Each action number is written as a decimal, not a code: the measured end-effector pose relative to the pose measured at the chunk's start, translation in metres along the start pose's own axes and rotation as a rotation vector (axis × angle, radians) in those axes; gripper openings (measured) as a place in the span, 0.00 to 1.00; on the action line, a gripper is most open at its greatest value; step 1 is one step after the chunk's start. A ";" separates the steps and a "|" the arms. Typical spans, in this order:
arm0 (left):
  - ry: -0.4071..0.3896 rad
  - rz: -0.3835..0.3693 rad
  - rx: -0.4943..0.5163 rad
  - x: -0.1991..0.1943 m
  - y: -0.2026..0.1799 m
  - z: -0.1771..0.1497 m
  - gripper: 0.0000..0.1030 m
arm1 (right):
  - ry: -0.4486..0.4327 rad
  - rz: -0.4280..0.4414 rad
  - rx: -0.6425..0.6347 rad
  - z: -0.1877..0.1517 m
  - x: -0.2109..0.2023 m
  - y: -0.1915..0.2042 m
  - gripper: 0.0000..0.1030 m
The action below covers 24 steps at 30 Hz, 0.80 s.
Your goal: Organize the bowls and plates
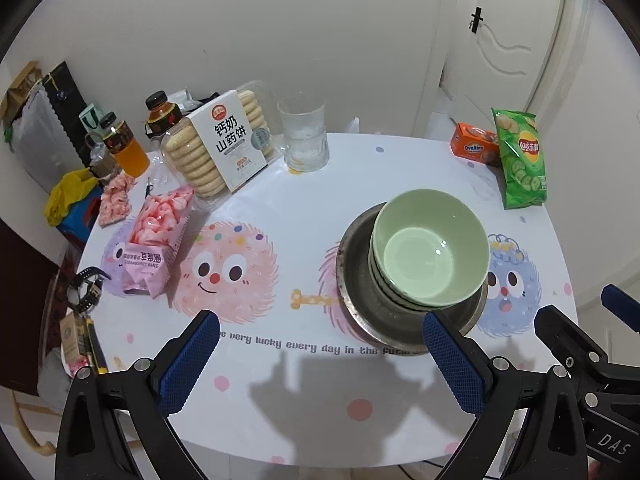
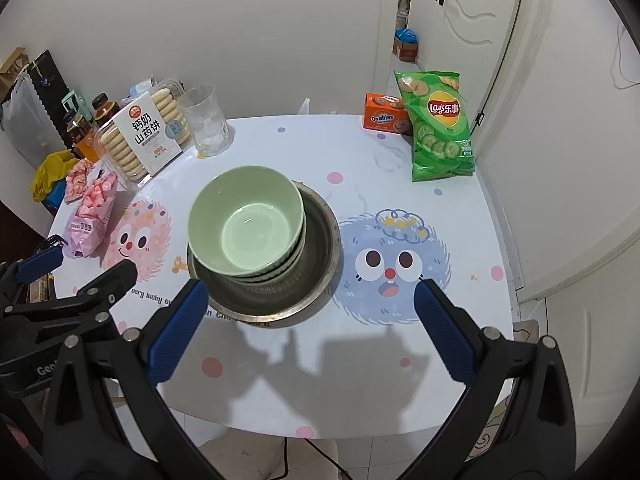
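A stack of green bowls (image 1: 430,246) sits inside a shallow metal bowl (image 1: 356,276) on the white cartoon-print table (image 1: 304,208). The same green stack (image 2: 246,220) and metal bowl (image 2: 320,240) show in the right wrist view. My left gripper (image 1: 320,334) is open and empty, above the table's front, with the stack just beyond its right finger. My right gripper (image 2: 310,300) is open and empty, near the metal bowl's front rim. Each gripper shows at the edge of the other's view.
At the back left stand a biscuit box (image 1: 224,140), a glass (image 1: 304,136), drink bottles (image 1: 124,144) and a pink snack bag (image 1: 154,236). At the back right stand a green chips bag (image 2: 438,128) and an orange Ovaltine box (image 2: 386,118). A door (image 2: 472,20) is behind.
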<state>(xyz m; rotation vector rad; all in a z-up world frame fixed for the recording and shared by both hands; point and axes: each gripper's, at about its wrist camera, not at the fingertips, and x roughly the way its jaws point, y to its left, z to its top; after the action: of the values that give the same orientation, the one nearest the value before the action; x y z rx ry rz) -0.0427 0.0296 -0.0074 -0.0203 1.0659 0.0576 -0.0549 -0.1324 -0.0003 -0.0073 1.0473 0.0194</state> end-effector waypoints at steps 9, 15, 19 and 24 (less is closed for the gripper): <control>-0.005 -0.005 0.001 0.002 0.001 0.002 1.00 | -0.001 -0.006 0.008 0.001 0.000 -0.003 0.99; 0.000 -0.013 -0.005 0.003 0.002 0.004 1.00 | -0.001 -0.015 0.021 0.002 0.001 -0.005 0.99; -0.003 -0.009 -0.009 0.003 0.002 0.002 1.00 | 0.008 -0.024 0.029 0.002 0.004 -0.008 0.99; 0.000 -0.007 -0.015 0.003 0.002 0.001 1.00 | 0.014 -0.029 0.038 0.001 0.006 -0.010 0.99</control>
<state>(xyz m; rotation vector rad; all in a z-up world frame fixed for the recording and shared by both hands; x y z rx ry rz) -0.0400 0.0319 -0.0097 -0.0375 1.0655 0.0592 -0.0515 -0.1421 -0.0049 0.0113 1.0614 -0.0271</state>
